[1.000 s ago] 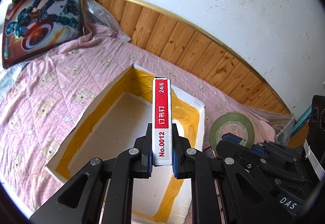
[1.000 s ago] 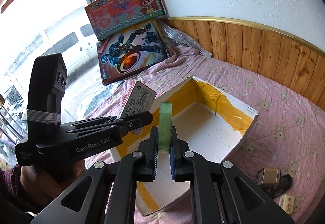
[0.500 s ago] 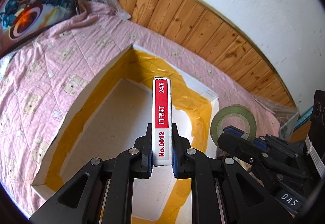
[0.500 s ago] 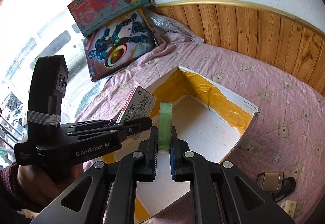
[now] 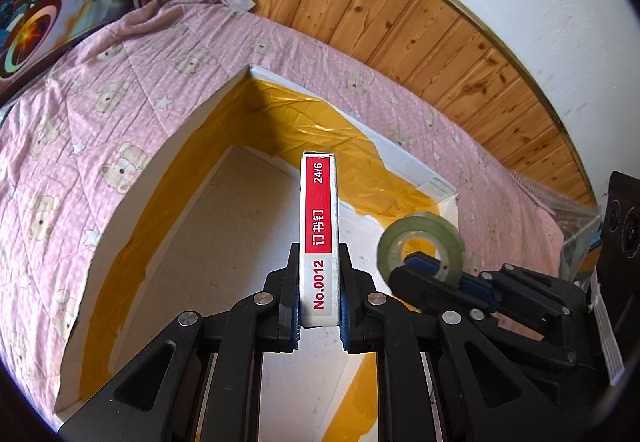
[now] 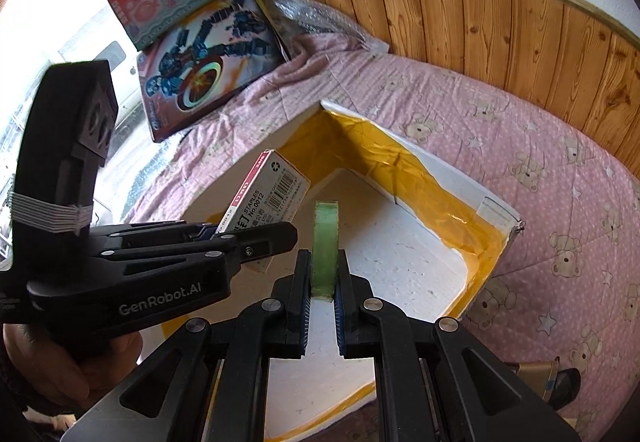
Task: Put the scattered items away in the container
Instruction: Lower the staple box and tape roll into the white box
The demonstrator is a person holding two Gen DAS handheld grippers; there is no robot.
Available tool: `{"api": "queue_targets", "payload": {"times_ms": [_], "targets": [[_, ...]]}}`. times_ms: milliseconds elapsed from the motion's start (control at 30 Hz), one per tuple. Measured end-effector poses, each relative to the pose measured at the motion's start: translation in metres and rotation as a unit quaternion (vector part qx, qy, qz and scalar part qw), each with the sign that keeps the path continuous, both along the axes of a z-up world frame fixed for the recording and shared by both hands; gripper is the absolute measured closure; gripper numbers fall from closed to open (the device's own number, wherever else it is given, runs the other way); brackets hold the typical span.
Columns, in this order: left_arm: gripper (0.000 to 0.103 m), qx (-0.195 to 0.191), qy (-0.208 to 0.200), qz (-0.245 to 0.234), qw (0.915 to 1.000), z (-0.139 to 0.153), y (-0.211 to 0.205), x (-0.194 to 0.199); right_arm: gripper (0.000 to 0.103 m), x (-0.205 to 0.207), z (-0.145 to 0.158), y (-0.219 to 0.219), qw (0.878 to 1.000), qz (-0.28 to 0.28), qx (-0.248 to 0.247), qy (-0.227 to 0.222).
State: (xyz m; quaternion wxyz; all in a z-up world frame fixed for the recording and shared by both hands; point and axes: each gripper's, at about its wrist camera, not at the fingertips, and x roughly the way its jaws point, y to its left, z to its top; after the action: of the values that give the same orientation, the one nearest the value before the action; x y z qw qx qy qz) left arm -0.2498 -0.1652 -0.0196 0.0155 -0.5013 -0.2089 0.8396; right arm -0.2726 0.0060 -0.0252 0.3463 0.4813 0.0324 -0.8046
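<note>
Gripping a staple box [image 5: 319, 238] between narrow jaws, the left gripper [image 5: 319, 316] holds it upright on its thin edge, red spine facing the camera. Just right of those jaws, the right gripper [image 6: 321, 292] clamps a green tape roll [image 6: 325, 248] edge-on. Both items hang above the open white container [image 5: 404, 165], whose inner walls are lined with yellow tape; the visible part of its white floor holds nothing. Beyond the jaws, the container sits on a pink bear-print quilt [image 5: 120, 81], with wood panelling [image 5: 400, 13] farther back and two toy boxes [image 6: 200, 17] at far left.
</note>
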Motion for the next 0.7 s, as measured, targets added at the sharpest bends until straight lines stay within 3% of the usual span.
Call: {"api": "queue_targets", "payload": {"times_ms": [700], "targets": [[0.089,-0.003,-0.071,0.001,0.9974,-0.062,-0.006,-0.055,0.092,-0.053,-0.044,-0.020,0.996,0.021,0.079,-0.046]]}}
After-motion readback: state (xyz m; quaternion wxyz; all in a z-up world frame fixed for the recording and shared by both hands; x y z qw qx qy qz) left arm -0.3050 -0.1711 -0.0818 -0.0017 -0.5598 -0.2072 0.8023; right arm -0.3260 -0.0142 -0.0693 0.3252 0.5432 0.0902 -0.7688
